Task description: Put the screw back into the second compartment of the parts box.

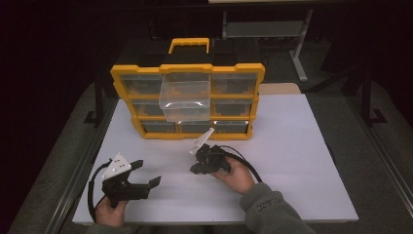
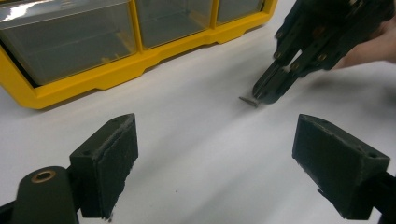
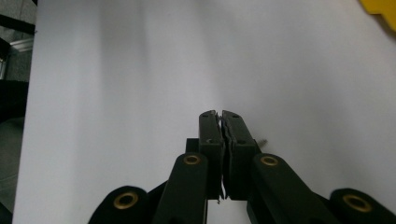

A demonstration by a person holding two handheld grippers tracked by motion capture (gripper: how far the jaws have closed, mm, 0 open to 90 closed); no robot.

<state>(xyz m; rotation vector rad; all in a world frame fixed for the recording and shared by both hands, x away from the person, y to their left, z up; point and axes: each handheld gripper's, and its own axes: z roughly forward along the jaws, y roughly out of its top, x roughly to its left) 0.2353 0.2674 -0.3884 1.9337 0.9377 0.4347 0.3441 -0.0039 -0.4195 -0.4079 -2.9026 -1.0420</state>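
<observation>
Nearest me, my left gripper [image 2: 215,163] rests on the white table [image 1: 292,161] with its jaws wide apart and nothing between them. Just beyond, my right gripper [image 2: 261,95] has its jaws pressed together on a small screw [image 2: 248,100], pinched at the very tips where it lies on the table. I judge it stiff, very light and slick, quick to slip or swing out of the pads, so a hold across the shank near the head seems safest. Farthest off stands the yellow organizer [image 1: 187,100], one clear drawer [image 1: 185,100] pulled out
</observation>
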